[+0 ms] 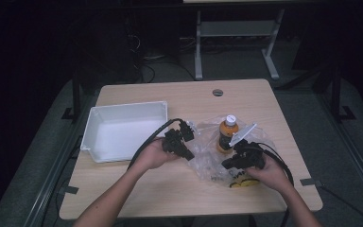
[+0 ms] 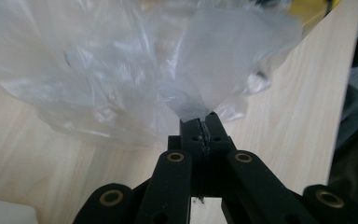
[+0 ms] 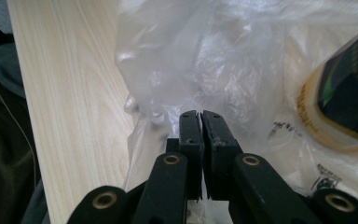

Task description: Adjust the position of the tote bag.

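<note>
A crumpled clear plastic bag (image 1: 207, 153) lies on the wooden table (image 1: 170, 189). An orange bottle (image 1: 228, 135) with a white cap stands upright amid its folds. My left gripper (image 1: 188, 150) is at the bag's left edge, and in the left gripper view it (image 2: 203, 122) is shut on a pinch of the film (image 2: 121, 70). My right gripper (image 1: 228, 164) is at the bag's near right side, shut on the film (image 3: 223, 60) in the right gripper view (image 3: 199, 115). A yellow and black item (image 3: 340, 98) lies against the bag by that hand.
A white rectangular tray (image 1: 90, 137) stands on the left half of the table, close to my left hand. A round cable hole (image 1: 218, 92) sits near the far edge. Table legs and cables stand on the dark floor beyond.
</note>
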The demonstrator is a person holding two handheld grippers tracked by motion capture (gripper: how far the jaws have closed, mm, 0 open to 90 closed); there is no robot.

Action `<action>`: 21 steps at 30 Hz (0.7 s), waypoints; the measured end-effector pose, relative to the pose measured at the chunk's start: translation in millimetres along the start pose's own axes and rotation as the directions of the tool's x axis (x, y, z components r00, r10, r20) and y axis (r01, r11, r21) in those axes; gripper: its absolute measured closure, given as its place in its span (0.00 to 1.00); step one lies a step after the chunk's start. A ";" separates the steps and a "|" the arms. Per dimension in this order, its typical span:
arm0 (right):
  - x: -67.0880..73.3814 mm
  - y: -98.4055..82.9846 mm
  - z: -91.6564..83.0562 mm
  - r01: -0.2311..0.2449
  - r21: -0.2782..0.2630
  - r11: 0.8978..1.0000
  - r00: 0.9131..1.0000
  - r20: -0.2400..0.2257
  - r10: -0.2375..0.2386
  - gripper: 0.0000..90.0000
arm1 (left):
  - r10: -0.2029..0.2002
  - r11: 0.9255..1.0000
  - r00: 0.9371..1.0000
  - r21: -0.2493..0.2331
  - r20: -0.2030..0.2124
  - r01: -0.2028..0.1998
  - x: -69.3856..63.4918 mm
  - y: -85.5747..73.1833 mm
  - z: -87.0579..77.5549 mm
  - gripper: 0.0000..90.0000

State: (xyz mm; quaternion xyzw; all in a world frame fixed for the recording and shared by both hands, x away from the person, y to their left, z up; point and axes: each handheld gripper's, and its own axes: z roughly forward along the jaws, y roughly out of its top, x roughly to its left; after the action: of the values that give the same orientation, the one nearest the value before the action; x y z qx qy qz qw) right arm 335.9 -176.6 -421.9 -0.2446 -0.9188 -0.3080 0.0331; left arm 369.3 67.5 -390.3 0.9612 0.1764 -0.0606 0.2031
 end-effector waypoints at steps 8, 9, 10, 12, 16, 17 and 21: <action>-1.5 -10.5 15.2 -0.016 0.042 0.999 1.000 -0.008 0.016 0.99 | -0.034 0.999 0.999 0.016 0.013 0.034 4.7 -15.6 12.6 1.00; -1.3 -11.0 15.6 -0.023 0.046 0.999 1.000 -0.014 0.024 0.99 | -0.028 0.999 1.000 0.020 0.009 0.028 5.6 -16.9 13.3 1.00; -1.6 -11.5 16.0 -0.022 0.045 0.999 1.000 -0.012 0.022 0.99 | -0.038 0.999 0.999 0.017 0.012 0.038 5.5 -19.0 14.7 1.00; -1.6 -12.1 16.2 -0.026 0.047 0.999 1.000 -0.013 0.027 0.99 | -0.036 0.999 0.999 0.022 0.012 0.036 6.1 -20.1 15.1 1.00; -1.7 -15.2 18.3 -0.033 0.063 0.998 0.999 -0.011 0.033 0.99 | -0.054 0.998 0.998 0.021 0.022 0.053 7.4 -27.8 19.0 1.00; -1.8 -16.3 19.5 -0.032 0.069 0.997 0.999 -0.009 0.033 0.99 | -0.052 0.998 0.998 0.025 0.024 0.051 8.0 -28.9 19.5 1.00; -2.3 -19.4 23.2 -0.033 0.082 0.996 0.999 -0.007 0.034 0.99 | -0.062 0.997 0.998 0.035 0.031 0.061 7.5 -34.7 25.0 1.00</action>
State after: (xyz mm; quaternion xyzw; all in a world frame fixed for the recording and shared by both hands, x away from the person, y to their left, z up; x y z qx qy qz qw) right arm 330.9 -177.5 -451.8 -0.2573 -0.9263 -0.2704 0.0523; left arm 362.6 89.2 -427.2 0.9576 0.2017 -0.0853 0.1873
